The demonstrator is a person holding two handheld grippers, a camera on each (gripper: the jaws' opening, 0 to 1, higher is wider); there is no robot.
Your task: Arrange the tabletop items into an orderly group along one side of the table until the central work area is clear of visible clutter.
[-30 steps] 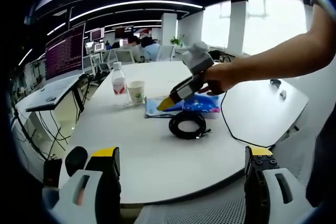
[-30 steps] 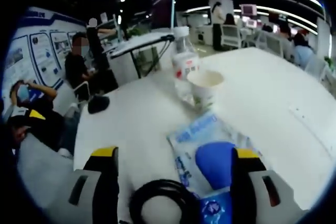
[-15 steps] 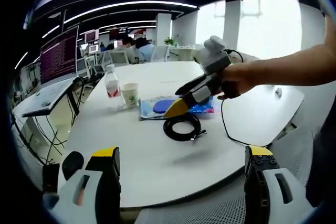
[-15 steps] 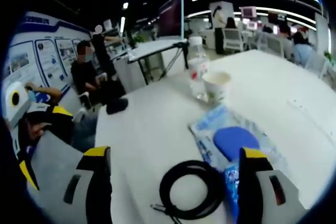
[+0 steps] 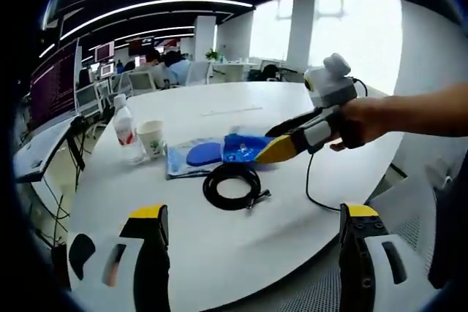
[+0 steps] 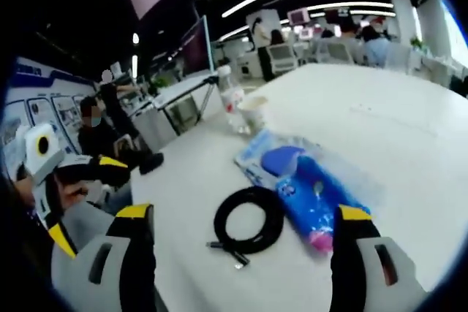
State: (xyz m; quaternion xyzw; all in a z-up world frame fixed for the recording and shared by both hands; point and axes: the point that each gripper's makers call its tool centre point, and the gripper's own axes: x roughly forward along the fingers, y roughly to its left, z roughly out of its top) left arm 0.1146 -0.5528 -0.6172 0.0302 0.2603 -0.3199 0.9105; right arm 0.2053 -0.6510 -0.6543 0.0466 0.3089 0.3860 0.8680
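Note:
On the round white table [image 5: 241,104] lies a coiled black cable [image 5: 232,184] [image 6: 248,218]. Just beyond it a blue packet [image 5: 245,145] [image 6: 314,196] rests against a clear bag holding a blue round pad [image 5: 196,155] [image 6: 280,158]. A paper cup [image 5: 152,139] [image 6: 252,113] and a water bottle [image 5: 124,128] [image 6: 229,96] stand upright past the bag. My right gripper [image 6: 243,213] [image 5: 281,144] is open, hovering short of the packet and coil. My left gripper [image 5: 252,213] is open over the near table edge, holding nothing.
A small black object [image 5: 80,246] [image 6: 150,161] lies near the table rim. A thin black wire [image 5: 314,191] trails from the right gripper across the table. Desks, monitors and seated people fill the room beyond. The left gripper [image 6: 88,180] appears low left in the right gripper view.
My right gripper has drawn back from over the bag, and the blue packet now lies in full view beside the coil. Both cameras have pulled away from the table.

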